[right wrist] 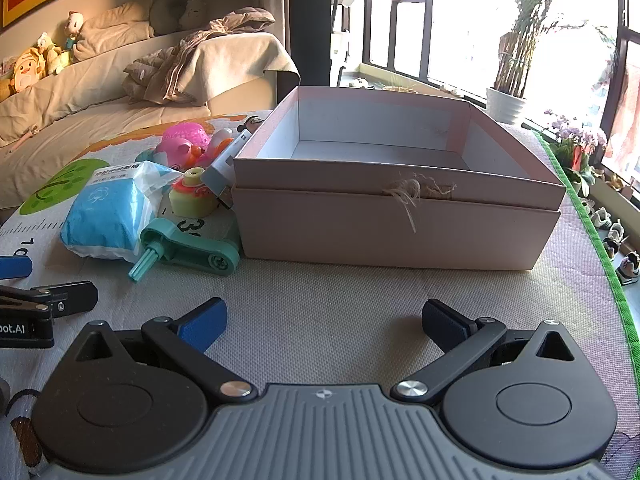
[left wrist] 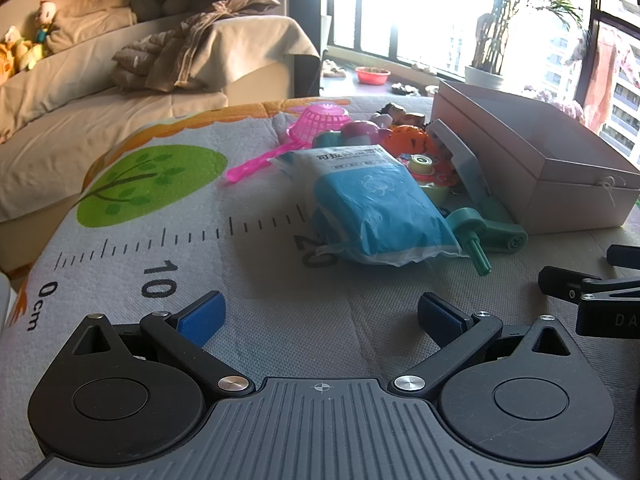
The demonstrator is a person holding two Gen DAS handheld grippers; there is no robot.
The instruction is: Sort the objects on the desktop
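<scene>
A pale pink open box (right wrist: 400, 224) stands on the mat, empty inside; in the left wrist view the box (left wrist: 532, 160) sits at the right. Left of it lies a heap of toys: a blue and white tissue pack (left wrist: 376, 204) (right wrist: 108, 212), a teal crank toy (left wrist: 486, 236) (right wrist: 188, 248), a pink sieve (left wrist: 304, 128), an orange toy (left wrist: 412, 140) and a yellow-green toy (right wrist: 190, 196). My left gripper (left wrist: 320, 316) is open above bare mat, short of the tissue pack. My right gripper (right wrist: 324, 320) is open in front of the box, with nothing between its fingers.
The play mat (left wrist: 160, 240) bears a printed ruler and a green tree. A sofa (left wrist: 120, 72) with a heaped coat and plush toys stands behind. Windows and a potted plant (right wrist: 508, 92) are at the far right. A green mat edge (right wrist: 592, 220) runs along the right.
</scene>
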